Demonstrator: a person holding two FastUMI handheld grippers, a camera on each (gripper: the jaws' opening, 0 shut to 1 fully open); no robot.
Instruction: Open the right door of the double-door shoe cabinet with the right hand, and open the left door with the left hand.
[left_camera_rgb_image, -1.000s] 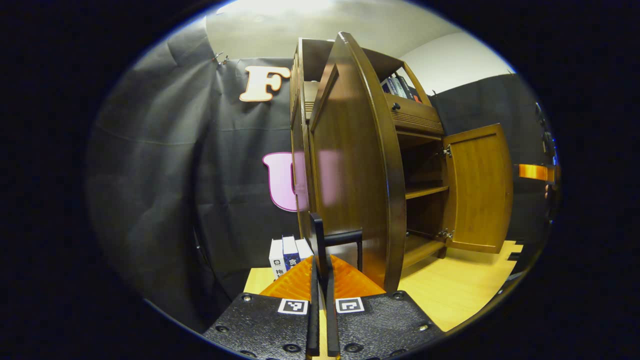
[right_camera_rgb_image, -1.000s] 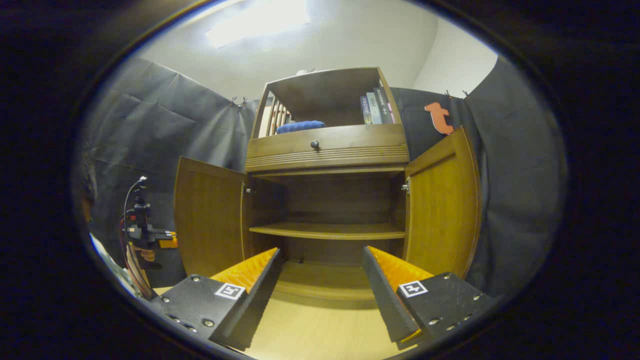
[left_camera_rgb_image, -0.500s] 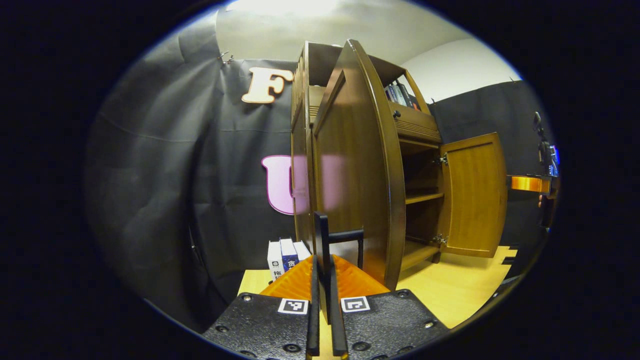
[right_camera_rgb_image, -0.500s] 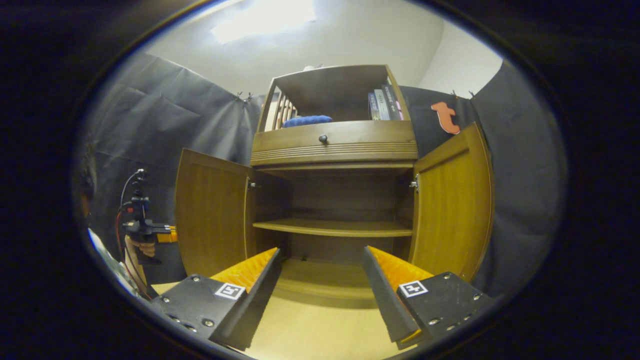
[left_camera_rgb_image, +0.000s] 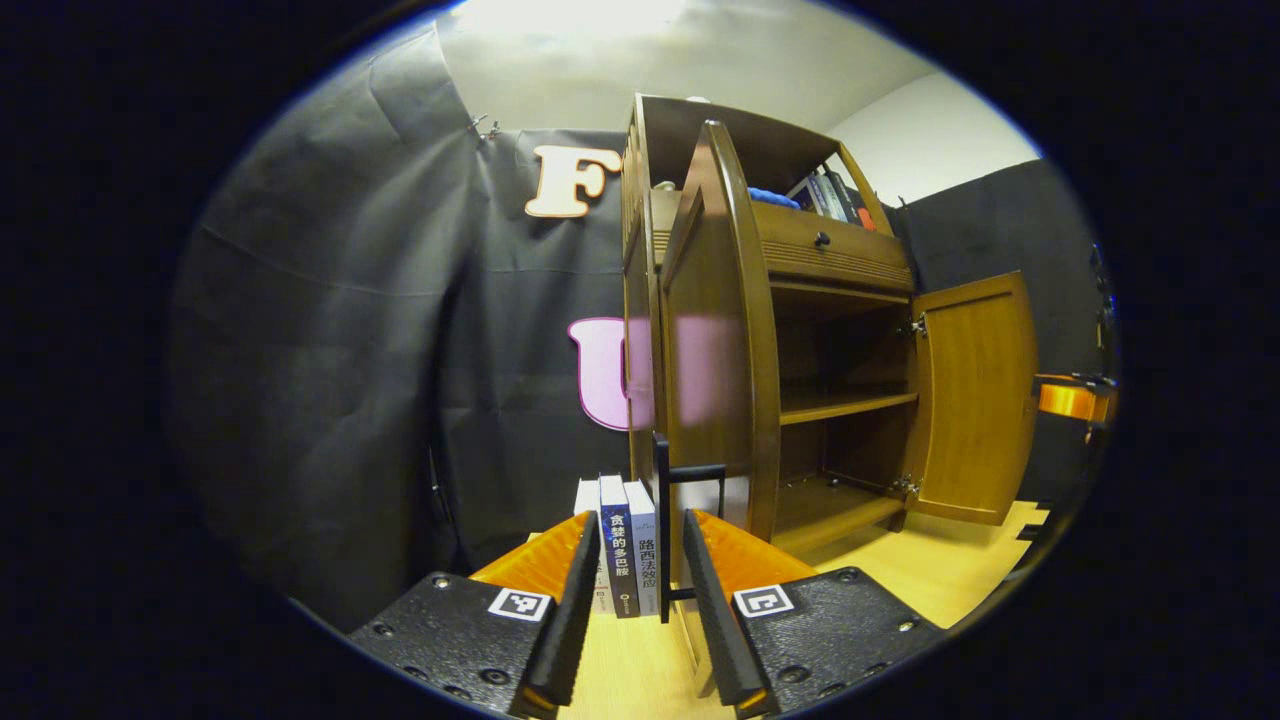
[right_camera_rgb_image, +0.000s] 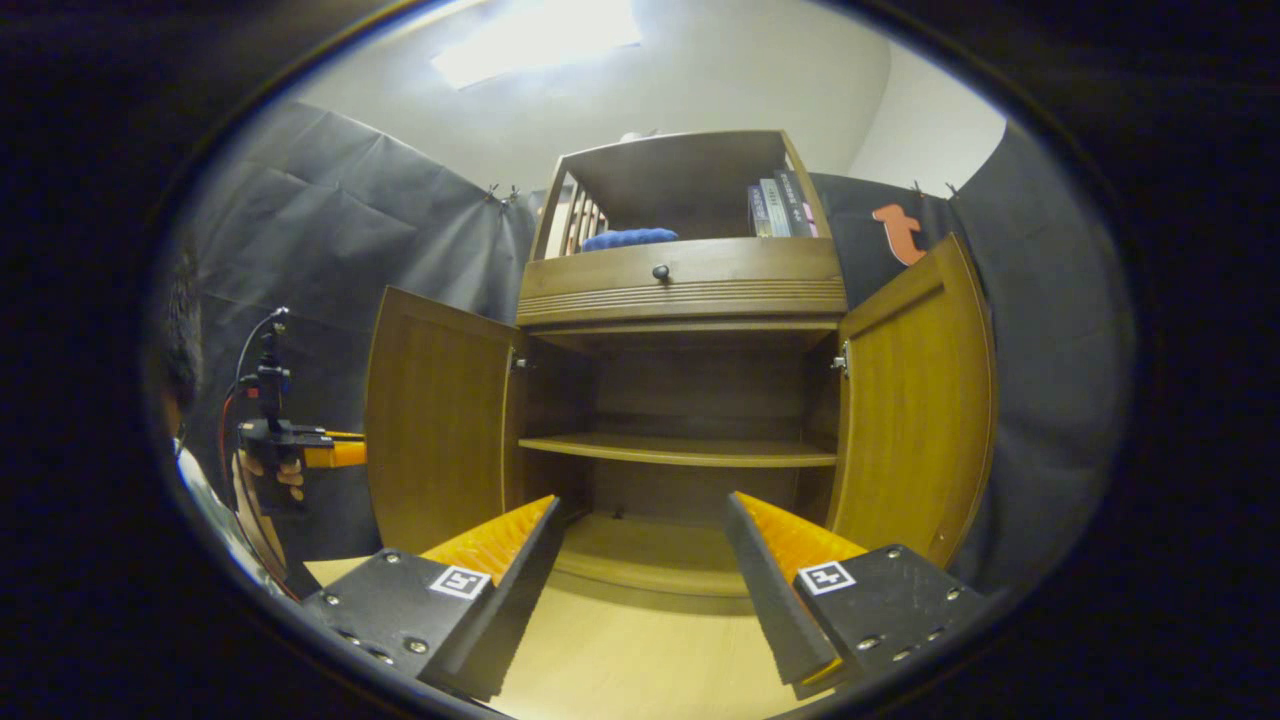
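Between the parted fingers of the left gripper (left_camera_rgb_image: 635, 600), at six o'clock in the left gripper view, stood the dark handle (left_camera_rgb_image: 663, 520) of the left door (left_camera_rgb_image: 720, 350); the fingers flanked it with a gap on each side and pressed on nothing. The likeliest slip from there was a snag: if the hand drew off sideways instead of straight back, a finger could catch the handle and swing the door part-way shut, undoing the step. A row of books (left_camera_rgb_image: 620, 555) stood on the floor just beyond the fingers, at about eleven o'clock from the handle, near enough to be knocked by a careless sweep.

Farther off, at three o'clock, the right door (left_camera_rgb_image: 975, 410) hung wide.

Low at six o'clock in the right gripper view, the right gripper (right_camera_rgb_image: 640, 585) sat with its fingers spread wide and empty, aimed level into the shoe cabinet (right_camera_rgb_image: 690, 300). Both doors stood swung out, so the task looked all but done. At nine o'clock, a hand (right_camera_rgb_image: 275, 480) held the other gripper level, pointing towards the left door.
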